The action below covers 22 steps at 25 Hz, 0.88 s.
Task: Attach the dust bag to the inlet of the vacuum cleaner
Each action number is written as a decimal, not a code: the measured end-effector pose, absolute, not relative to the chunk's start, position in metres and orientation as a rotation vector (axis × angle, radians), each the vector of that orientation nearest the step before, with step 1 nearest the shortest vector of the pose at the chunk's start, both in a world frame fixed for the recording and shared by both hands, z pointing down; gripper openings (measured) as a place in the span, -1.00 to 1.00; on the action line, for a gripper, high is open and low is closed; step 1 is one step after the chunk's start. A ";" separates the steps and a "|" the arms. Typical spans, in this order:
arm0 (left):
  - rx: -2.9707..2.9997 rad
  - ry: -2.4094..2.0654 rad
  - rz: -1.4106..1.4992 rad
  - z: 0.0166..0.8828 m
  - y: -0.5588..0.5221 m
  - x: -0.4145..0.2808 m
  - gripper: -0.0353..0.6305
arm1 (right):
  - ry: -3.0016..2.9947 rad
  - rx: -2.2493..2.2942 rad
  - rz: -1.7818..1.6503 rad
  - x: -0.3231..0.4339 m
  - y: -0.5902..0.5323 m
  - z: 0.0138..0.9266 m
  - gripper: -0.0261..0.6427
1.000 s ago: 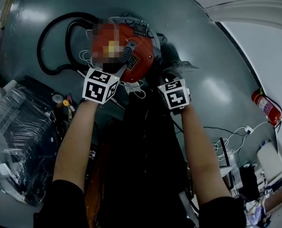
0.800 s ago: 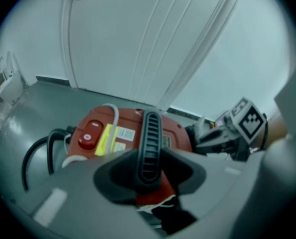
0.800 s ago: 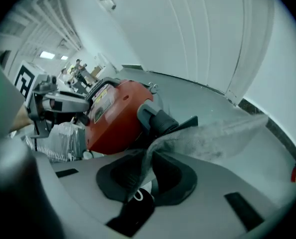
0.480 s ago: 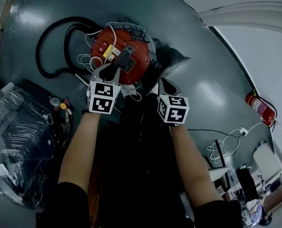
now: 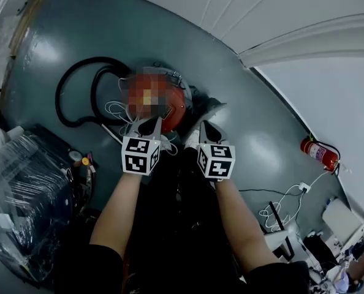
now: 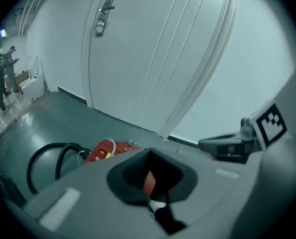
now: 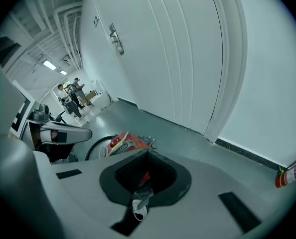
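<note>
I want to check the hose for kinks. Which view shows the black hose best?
Head view: the hose shows as nearly whole loops on the floor. The left gripper view catches only part of the hose; the right gripper view shows just a short arc.

Vacuum cleaner (image 5: 178, 105) on the floor (image 5: 78, 48), hose (image 5: 58, 97) at its left, fire extinguisher (image 5: 320, 154) well apart at right.

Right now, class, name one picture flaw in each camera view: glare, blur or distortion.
Head view: fisheye bends the walls, glare spots shine on the floor, a mosaic patch hides most of the vacuum cleaner. Left gripper view: soft, near jaws blurred, corners dark. Right gripper view: sharper, but the door looks bowed, corners dark.
</note>
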State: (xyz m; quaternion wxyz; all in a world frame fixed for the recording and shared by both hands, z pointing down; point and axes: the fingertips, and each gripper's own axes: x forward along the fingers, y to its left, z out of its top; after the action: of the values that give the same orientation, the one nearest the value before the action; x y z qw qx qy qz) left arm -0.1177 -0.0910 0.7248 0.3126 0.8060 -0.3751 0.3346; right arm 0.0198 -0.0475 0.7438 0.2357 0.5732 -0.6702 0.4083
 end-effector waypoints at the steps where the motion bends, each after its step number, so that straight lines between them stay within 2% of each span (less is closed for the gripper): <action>1: 2.134 -1.001 0.863 0.706 -0.093 -0.111 -0.90 | -1.866 1.582 1.105 0.019 -0.052 0.723 -0.93; 7: 2.280 -1.054 0.745 0.571 -0.118 -0.076 -0.90 | -2.057 1.701 0.917 0.018 -0.091 0.572 -0.93; 12: 2.372 -1.126 0.632 0.460 -0.136 -0.072 -0.90 | -2.216 1.741 0.844 0.008 -0.118 0.459 -0.93; 22: 2.551 -1.381 0.421 0.270 -0.175 -0.078 -0.90 | -2.371 1.943 0.424 0.011 -0.151 0.258 -0.93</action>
State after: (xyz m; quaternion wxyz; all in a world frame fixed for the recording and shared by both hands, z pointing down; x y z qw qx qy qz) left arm -0.0776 -0.1752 0.2699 0.1050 0.8654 -0.4686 0.1429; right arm 0.0114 -0.1512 0.2580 0.0235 0.6277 -0.7659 0.1369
